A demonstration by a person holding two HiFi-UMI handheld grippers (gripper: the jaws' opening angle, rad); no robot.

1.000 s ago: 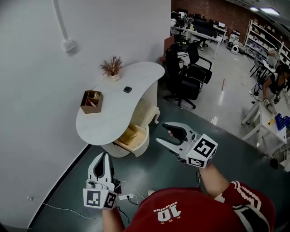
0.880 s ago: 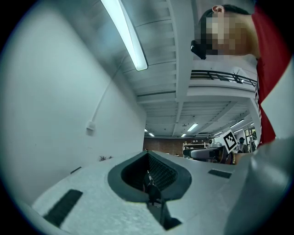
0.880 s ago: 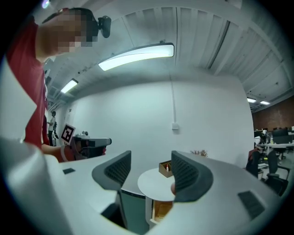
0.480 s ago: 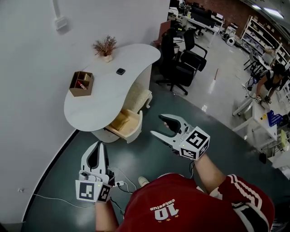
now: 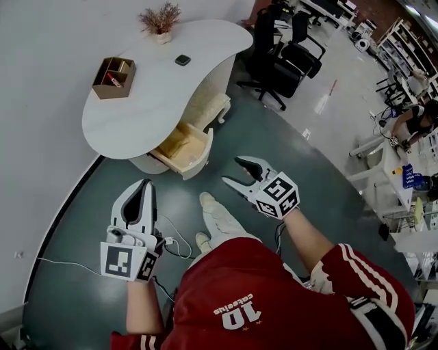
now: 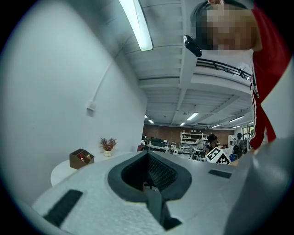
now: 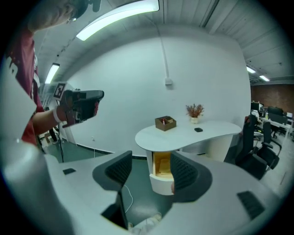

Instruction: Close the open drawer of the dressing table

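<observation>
Right claw (image 5: pixel 231 171) agape, empty, facing open drawer (image 5: pixel 182 147), left claw (image 5: pixel 145 186) closed

The head camera is looking steeply down over the person's chest, taking in the floor (image 5: pixel 82 273), the left gripper (image 5: pixel 144 186), the right gripper (image 5: pixel 233 172) and the table (image 5: pixel 137 116) ahead. The left gripper's camera is looking level along its jaws, past the far-off table toward the wall (image 6: pixel 69 92) and ceiling (image 6: pixel 183 69). The right gripper's camera is pointing slightly down, facing the table's drawer (image 7: pixel 161 167) head-on from well apart. All three are sharing the table, its box (image 5: pixel 113 76) and plant (image 5: pixel 161 17). Each gripper camera is also catching the other gripper.
</observation>
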